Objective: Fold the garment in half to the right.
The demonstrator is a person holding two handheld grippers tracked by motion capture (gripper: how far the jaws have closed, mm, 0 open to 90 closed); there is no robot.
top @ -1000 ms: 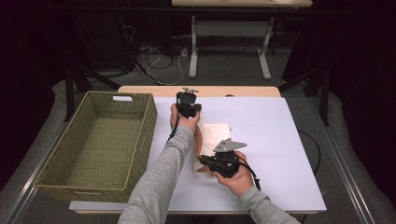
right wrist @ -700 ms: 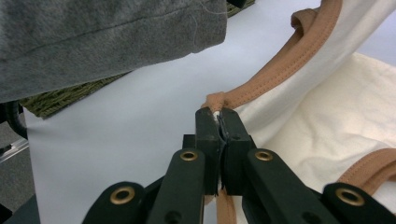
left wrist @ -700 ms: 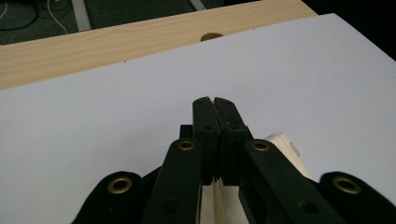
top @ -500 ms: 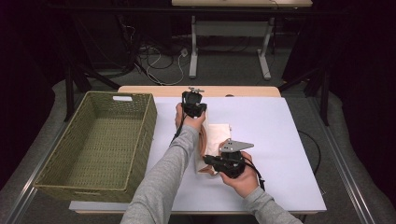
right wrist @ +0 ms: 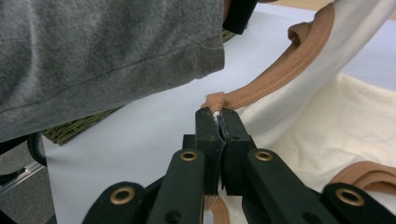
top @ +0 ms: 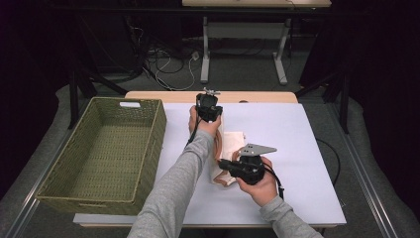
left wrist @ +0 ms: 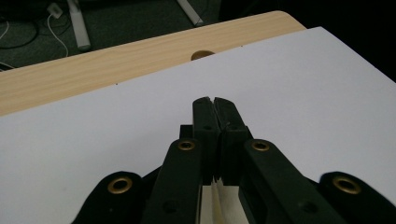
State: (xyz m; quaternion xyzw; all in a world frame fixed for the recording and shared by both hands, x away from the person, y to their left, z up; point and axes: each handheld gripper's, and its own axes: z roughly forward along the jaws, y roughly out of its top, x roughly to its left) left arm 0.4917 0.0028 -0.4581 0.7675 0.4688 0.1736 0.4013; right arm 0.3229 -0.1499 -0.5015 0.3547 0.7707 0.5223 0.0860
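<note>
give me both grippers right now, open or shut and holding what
Left gripper: shut on the cream garment; cloth shows between the jaws.
Right gripper: shut on the garment's tan trim.

light: bright table, dark surroundings | focus: soft | shadows: faint

- The garment [top: 233, 148] is a cream cloth piece with tan-brown binding along its edges.
- It lies in the middle of the white counter [top: 297, 148], partly lifted and stretched lengthwise from the far side toward the near side.
- In the right gripper view its bound edge [right wrist: 280, 70] arcs upward, a bunched bit of binding pinched between black jaws.
- In the left gripper view a thin cream fold [left wrist: 215, 198] shows between closed jaws.
</note>
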